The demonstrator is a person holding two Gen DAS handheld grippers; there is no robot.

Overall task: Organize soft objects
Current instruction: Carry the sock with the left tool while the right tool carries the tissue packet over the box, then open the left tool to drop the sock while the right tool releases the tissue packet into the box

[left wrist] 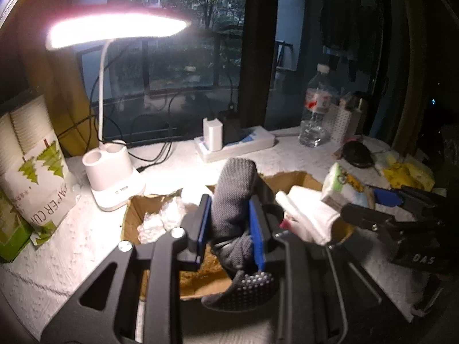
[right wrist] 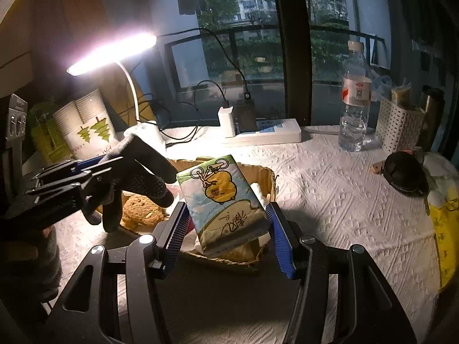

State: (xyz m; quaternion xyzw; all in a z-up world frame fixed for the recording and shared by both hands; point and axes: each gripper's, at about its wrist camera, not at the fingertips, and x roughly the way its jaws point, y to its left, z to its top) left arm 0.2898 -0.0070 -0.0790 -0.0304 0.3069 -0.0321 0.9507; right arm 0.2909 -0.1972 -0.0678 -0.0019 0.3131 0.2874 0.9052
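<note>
Left gripper [left wrist: 229,223], jaws narrow, clamps a grey glove [left wrist: 233,200] above the torn rim of the cardboard box [right wrist: 265,176]. Right gripper [right wrist: 226,226], jaws wide, pinches a tissue pack [right wrist: 222,203] tilted over the same box. Lamp base [left wrist: 112,172] stands just beside the box's left edge; bare tablecloth [right wrist: 344,200] lies open to its right, the bottle [right wrist: 354,100] well apart.

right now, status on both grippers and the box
Left gripper shut on grey glove. Right gripper shut on tissue pack. Both over cardboard box; nothing blocking.
</note>
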